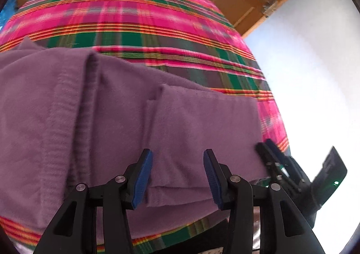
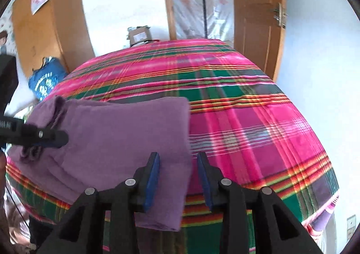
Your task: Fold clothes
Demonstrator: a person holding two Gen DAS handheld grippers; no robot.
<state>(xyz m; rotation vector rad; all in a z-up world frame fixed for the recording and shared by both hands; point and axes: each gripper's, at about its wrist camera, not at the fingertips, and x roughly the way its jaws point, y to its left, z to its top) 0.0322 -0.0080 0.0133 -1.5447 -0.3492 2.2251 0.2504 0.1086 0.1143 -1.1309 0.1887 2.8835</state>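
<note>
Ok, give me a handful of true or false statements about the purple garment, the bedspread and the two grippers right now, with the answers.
1. The purple garment lies on a plaid bedspread. True.
2. The bedspread is plain blue. False: it is pink, green and red plaid.
3. The left gripper is clamped shut on the cloth. False: its jaws stand apart above the garment.
4. The right gripper has its jaws open, pinching nothing. True.
5. A wooden door stands beyond the bed. True.
6. The garment lies fully spread out flat. False: folded layers overlap.
</note>
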